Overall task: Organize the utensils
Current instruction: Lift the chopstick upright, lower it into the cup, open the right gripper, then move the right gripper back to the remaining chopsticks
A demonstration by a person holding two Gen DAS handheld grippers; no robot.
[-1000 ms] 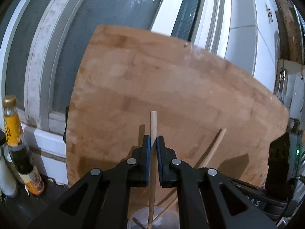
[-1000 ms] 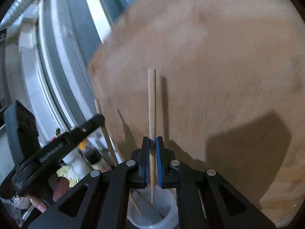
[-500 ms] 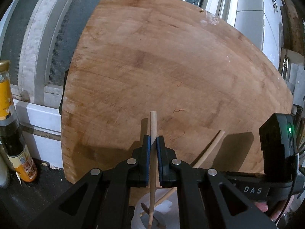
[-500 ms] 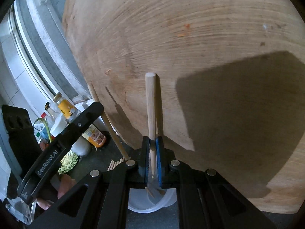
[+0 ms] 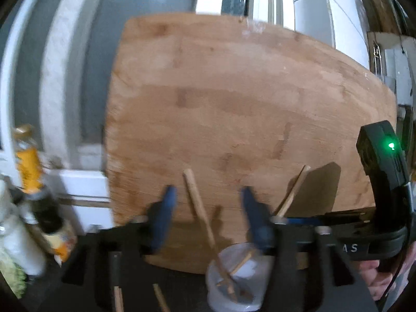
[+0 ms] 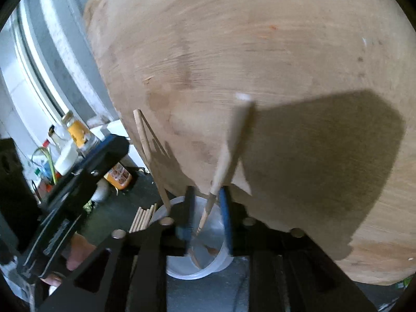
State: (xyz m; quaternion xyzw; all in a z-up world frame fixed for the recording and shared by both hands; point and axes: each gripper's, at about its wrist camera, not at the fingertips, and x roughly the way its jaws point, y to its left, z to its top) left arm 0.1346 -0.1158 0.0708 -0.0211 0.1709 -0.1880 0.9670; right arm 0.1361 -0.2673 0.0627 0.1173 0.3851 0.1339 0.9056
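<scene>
A clear plastic cup [image 5: 215, 299] [image 6: 182, 273] stands on the dark counter below both grippers. My left gripper [image 5: 208, 192] has its blue jaws opening wide. A wooden chopstick [image 5: 197, 200] leans loose between them with its tip in the cup, touching neither pad. My right gripper [image 6: 206, 195] is also opening above the cup. Its chopstick [image 6: 228, 150] tilts to the right between the parted pads, tip down in the cup. Another chopstick [image 5: 293, 189] [image 6: 148, 150] leans in the cup too.
A big wooden cutting board [image 5: 234, 91] [image 6: 260, 52] leans upright just behind the cup. Sauce bottles [image 5: 28, 156] [image 6: 75, 130] stand at the left by the window sill. Several loose chopsticks [image 6: 144, 215] lie on the counter left of the cup. A hand [image 6: 75, 254] holds the left gripper.
Both grippers were shut on upright chopsticks; now both stand apart and the chopsticks have tipped over loose into the cup. Both grippers have sunk a little toward the cup.
</scene>
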